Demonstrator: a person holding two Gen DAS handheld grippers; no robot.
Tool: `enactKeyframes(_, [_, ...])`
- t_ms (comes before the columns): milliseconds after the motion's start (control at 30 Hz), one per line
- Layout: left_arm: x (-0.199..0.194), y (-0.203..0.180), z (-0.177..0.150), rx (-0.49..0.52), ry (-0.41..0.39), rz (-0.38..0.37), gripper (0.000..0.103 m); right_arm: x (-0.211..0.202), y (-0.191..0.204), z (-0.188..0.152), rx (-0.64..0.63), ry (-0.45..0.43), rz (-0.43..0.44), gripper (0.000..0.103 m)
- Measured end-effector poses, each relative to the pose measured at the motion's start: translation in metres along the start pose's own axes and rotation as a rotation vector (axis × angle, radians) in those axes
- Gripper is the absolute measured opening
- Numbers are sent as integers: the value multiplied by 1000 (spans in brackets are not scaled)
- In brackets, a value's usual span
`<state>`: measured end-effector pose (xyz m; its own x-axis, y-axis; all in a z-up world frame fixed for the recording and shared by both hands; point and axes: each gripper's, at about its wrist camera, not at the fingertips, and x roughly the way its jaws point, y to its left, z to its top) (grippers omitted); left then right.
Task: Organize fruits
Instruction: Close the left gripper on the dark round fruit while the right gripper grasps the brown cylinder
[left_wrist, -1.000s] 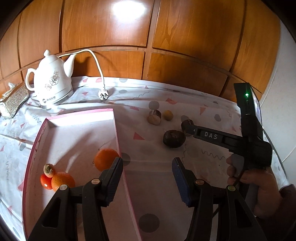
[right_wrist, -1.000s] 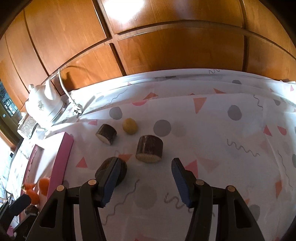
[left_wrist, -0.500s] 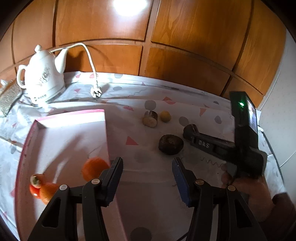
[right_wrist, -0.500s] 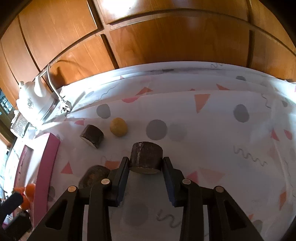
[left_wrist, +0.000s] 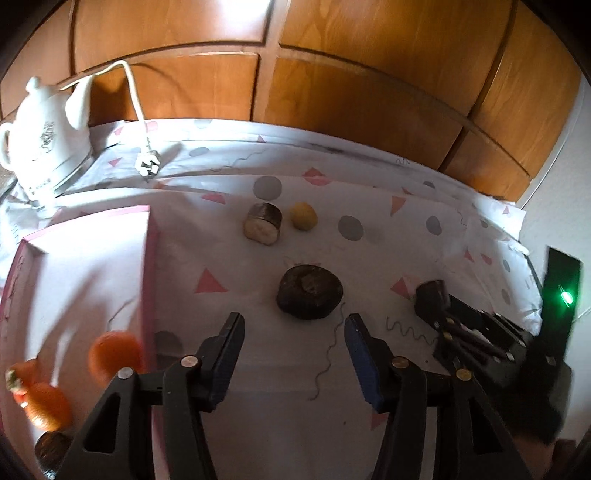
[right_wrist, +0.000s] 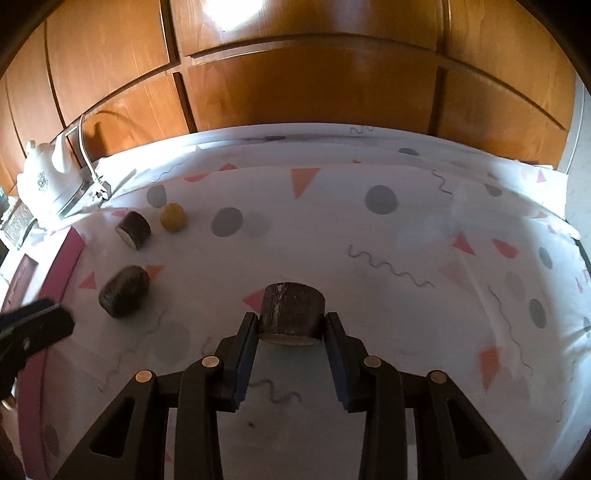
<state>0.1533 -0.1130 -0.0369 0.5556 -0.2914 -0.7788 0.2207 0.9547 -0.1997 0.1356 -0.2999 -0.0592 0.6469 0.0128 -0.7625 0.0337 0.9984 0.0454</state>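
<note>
My right gripper (right_wrist: 290, 326) is shut on a dark brown cylindrical piece (right_wrist: 291, 317) and holds it above the tablecloth. My left gripper (left_wrist: 293, 343) is open and empty, just short of a dark round fruit (left_wrist: 309, 292), which also shows in the right wrist view (right_wrist: 124, 291). Farther back lie a cut brown piece (left_wrist: 263, 223) and a small yellow fruit (left_wrist: 303, 216). The pink-rimmed white tray (left_wrist: 149, 258) at the left holds an orange (left_wrist: 114, 354) and other orange and red fruits (left_wrist: 44, 402). The right gripper also shows in the left wrist view (left_wrist: 432, 295).
A white kettle (left_wrist: 40, 144) with its cord and plug (left_wrist: 147, 164) stands at the back left. Wooden panelling (left_wrist: 332, 85) backs the table. The patterned tablecloth (right_wrist: 406, 240) reaches to the right edge (left_wrist: 517, 221).
My right gripper closed on the brown cylindrical piece and lifted it. My left gripper moved right from the tray toward the dark round fruit.
</note>
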Motion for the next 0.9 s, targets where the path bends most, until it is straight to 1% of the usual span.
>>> enactKeyframes(100, [13,-7,6,12,16,3,63,-2,-1,-4,-3,-16,-5,37])
enactKeyframes(233, [29,-6,15,-26,39,8,66,-1,1,-4,-13,-21,-14,37])
enactKeyframes(300, [36,-5,19,-40,41,10,67,-1,-1,-5,-8,-26,-8,37])
enactKeyframes(400, [46,-7,23,-36,50,29,67,-1,-2,-6,-1,-29,0,37])
enactKeyframes(467, [52,-9,25,-24,45,37,65,0,-2,-7,3,-31,5,36])
enactKeyframes(500, [57,-9,25,-20,55,41,56,2,-3,-7,8,-18,12,36])
enactKeyframes(533, [62,-9,25,-20,76,34,51,6,-4,-7,13,-3,12,36])
enactKeyframes(667, [59,-11,20,17,45,44,50,6,-4,-8,18,-7,3,36])
enactKeyframes(767, [53,-9,15,14,54,42,50,7,-2,-8,8,-6,-7,36])
enactKeyframes(900, [38,-10,-2,25,58,50,50,7,-3,-8,10,-6,-5,36])
